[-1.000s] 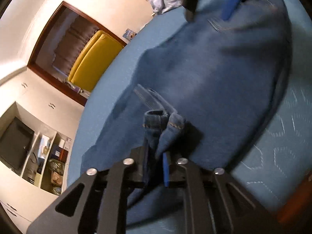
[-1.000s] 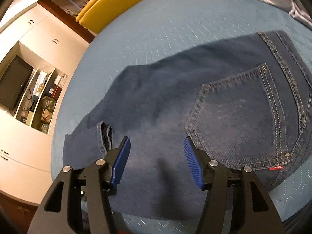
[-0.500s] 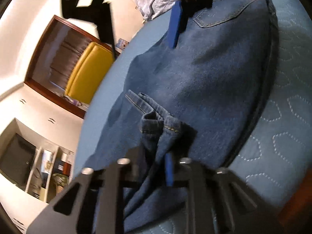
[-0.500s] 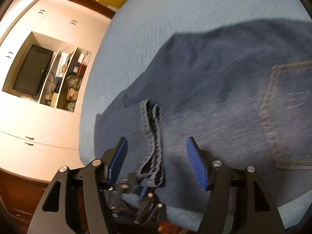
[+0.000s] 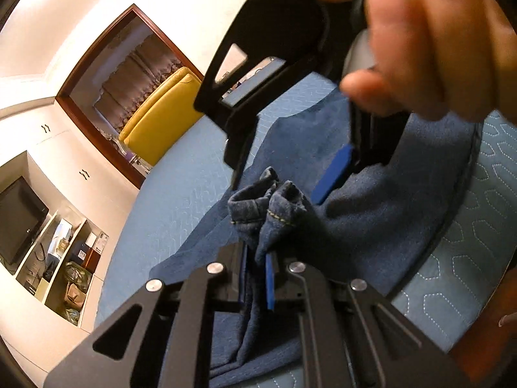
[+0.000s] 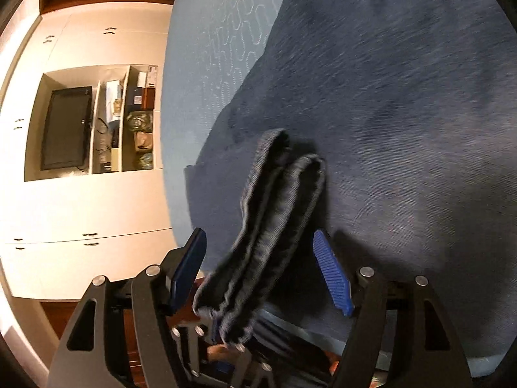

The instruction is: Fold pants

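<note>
Dark blue jeans (image 5: 381, 213) lie spread on a light blue quilted bed (image 5: 174, 194). My left gripper (image 5: 257, 278) is shut on a bunched hem of the jeans (image 5: 271, 203) and holds it up off the fabric. My right gripper (image 6: 261, 268) is open, its blue pads either side of that same raised hem (image 6: 274, 213) without pinching it. In the left wrist view the right gripper (image 5: 290, 168) hangs just above the hem, held by a hand (image 5: 429, 38). The left gripper shows low in the right wrist view (image 6: 223, 339).
A yellow chair (image 5: 161, 119) stands beyond the bed in a doorway. A white wall unit with a television (image 6: 64, 129) and cluttered shelves (image 6: 135, 119) is at the left. The bed's near edge (image 5: 458, 297) runs lower right.
My right gripper has swept from over the jeans' back pocket to the raised hem held by my left gripper, and now straddles it. My left gripper has kept its hold, little moved.
</note>
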`<control>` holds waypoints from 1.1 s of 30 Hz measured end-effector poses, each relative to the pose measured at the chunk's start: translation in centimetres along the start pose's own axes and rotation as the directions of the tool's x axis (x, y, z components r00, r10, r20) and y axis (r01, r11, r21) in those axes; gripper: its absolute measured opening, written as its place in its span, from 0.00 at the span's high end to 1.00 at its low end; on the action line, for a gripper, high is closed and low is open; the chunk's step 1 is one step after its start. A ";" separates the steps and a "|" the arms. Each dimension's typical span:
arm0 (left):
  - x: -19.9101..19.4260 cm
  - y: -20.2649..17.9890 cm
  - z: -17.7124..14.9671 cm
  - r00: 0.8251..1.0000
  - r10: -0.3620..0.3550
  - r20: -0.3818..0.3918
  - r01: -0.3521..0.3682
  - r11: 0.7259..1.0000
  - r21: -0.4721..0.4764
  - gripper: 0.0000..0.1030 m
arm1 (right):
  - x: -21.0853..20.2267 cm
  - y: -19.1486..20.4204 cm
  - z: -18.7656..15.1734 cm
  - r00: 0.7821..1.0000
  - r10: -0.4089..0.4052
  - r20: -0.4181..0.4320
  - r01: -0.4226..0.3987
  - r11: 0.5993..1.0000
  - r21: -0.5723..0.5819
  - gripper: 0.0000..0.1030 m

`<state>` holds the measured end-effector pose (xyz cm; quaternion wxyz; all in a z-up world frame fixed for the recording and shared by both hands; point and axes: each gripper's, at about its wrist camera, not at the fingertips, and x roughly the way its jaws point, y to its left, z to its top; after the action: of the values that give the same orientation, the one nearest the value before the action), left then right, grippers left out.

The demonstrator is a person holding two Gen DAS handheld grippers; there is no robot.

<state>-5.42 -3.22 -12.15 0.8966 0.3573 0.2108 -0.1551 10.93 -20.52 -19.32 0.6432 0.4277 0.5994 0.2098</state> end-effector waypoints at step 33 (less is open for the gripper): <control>1.3 -8.0 -2.2 1.000 -0.006 0.024 0.000 0.973 0.231 0.83 | -0.8 -0.8 3.6 0.940 -0.216 0.266 0.289 0.917 -0.274 0.55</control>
<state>-8.31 -7.38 -18.82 0.8512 0.4568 0.1811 -0.1843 13.98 -22.63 -19.79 0.7889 0.2617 0.5311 0.1647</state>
